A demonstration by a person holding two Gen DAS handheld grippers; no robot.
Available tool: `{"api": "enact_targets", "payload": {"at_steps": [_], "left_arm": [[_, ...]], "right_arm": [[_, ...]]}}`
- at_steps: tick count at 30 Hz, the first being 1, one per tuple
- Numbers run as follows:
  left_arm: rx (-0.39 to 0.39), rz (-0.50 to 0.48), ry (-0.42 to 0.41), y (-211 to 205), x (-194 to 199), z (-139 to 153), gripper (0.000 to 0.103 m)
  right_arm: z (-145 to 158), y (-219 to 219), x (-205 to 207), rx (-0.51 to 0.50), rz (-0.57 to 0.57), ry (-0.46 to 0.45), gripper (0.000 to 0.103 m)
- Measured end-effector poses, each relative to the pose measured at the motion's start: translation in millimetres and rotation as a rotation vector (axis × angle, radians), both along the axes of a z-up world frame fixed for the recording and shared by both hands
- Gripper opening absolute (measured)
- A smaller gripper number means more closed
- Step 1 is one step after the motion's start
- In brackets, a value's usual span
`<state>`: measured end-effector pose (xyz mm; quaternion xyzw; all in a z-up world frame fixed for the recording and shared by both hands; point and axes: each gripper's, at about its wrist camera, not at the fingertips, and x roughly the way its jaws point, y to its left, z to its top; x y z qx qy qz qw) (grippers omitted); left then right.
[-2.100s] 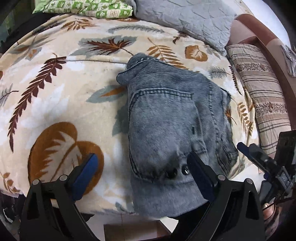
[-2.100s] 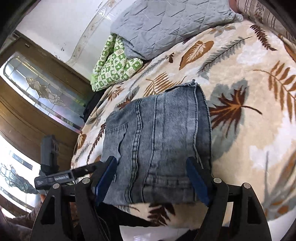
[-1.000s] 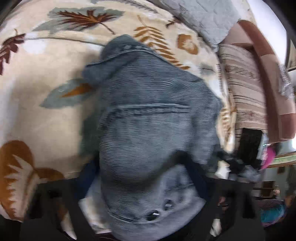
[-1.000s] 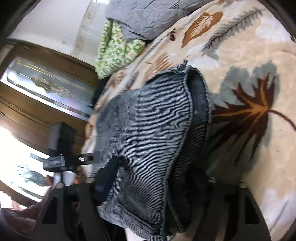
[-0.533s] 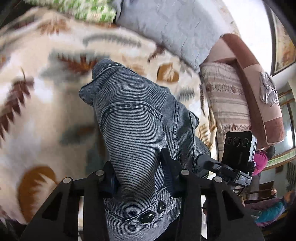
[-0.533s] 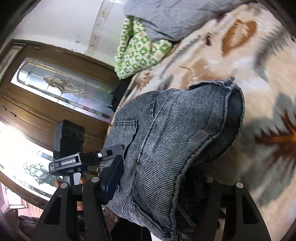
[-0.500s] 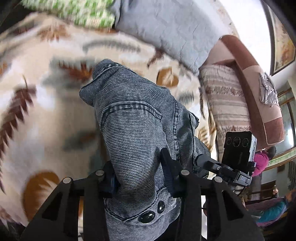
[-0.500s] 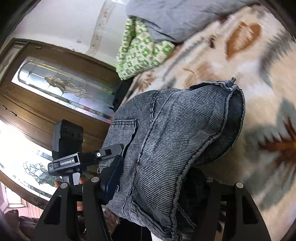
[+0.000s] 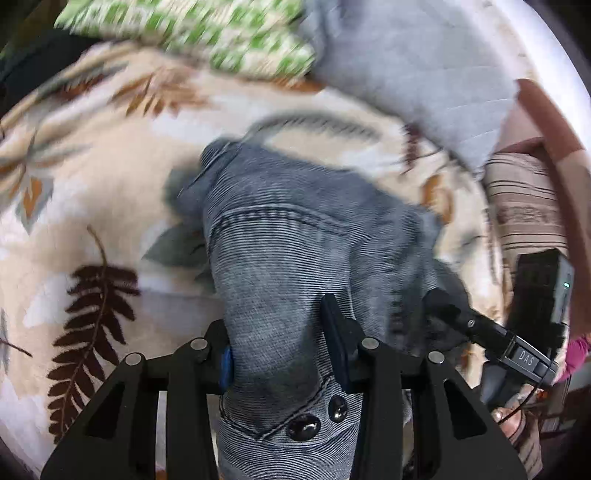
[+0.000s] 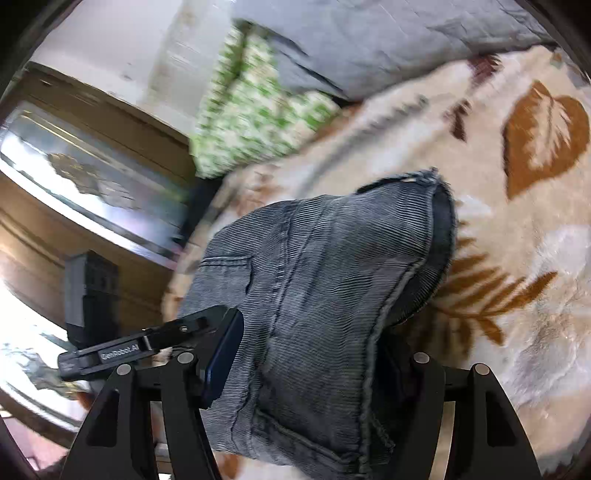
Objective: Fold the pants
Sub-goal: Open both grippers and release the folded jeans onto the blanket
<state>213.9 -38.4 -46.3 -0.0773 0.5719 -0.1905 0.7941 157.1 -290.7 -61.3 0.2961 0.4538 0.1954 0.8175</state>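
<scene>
Both hand-held grippers — left (image 9: 280,339), right (image 10: 306,354) — now clamp the folded pants (image 9: 295,251), lifted off the bed's (image 9: 92,184) near edge — fold apparently done.

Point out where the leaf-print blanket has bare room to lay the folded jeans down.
Bare leaf-print blanket lies left of the jeans in the left wrist view, and to their right in the right wrist view, around the orange leaf. The far end is crowded by the green patterned pillow, grey quilted pillow and striped cushion.
</scene>
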Motion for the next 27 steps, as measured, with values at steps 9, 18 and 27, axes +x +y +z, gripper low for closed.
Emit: {"api": "enact_targets", "payload": {"at_steps": [9,18,27], "left_arm": [[0.118,0.071,-0.124,26.6,-46.5,21.0,0.072],[0.186,0.147,-0.295,26.8,-143.4,22.5,0.083],[0.294,0.124,-0.343,23.2,-200.1,20.2,0.083]], "right_arm": [[16.4,-25.7,-44.1,-0.282,-0.083,-0.004,0.083],[44.9,4.0,-126.0,-0.527,-0.178,0.103,0.103],[57.6,34.3,-199.7,-0.753,-0.271,0.013,0.103]]}}
